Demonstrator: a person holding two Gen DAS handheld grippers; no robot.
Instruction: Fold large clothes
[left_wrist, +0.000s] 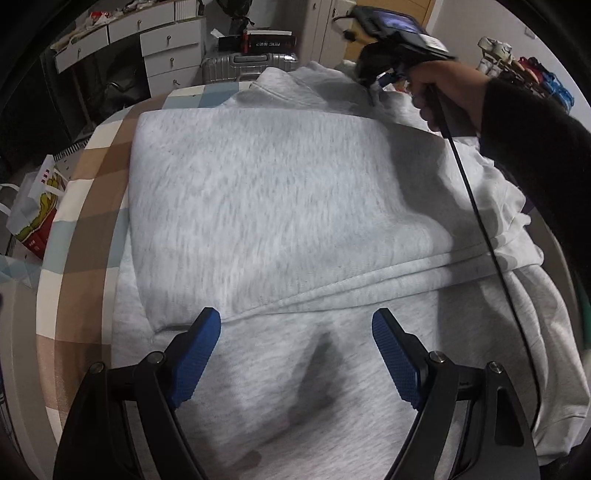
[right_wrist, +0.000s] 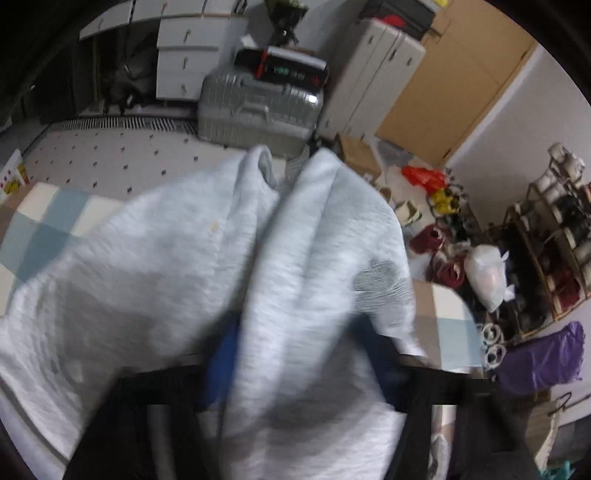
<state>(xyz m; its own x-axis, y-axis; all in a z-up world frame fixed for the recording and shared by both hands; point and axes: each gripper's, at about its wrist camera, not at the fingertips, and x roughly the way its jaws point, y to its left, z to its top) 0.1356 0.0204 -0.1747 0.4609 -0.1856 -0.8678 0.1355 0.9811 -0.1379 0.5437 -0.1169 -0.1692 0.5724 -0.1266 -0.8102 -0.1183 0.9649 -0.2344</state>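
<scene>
A light grey sweatshirt (left_wrist: 277, 184) lies partly folded on a checked bed cover (left_wrist: 92, 177), one folded layer on top and a hem running across below it. My left gripper (left_wrist: 297, 317) hangs open just above the near part, its blue pads (left_wrist: 199, 354) apart with nothing between them. At the far right a hand in a dark sleeve holds my right gripper (left_wrist: 376, 86) at the garment's upper edge. In the blurred right wrist view a lifted bunch of the sweatshirt (right_wrist: 166, 258) fills the gap of the right gripper (right_wrist: 303, 332), shut on it.
A silver suitcase (right_wrist: 255, 110) and white drawers (left_wrist: 170, 48) stand beyond the bed. A paper bag (left_wrist: 33, 214) sits on the floor at the left. A shoe rack (right_wrist: 546, 240), bags and a purple sack (right_wrist: 543, 358) crowd the right. A black cable (left_wrist: 476, 206) hangs across the sweatshirt.
</scene>
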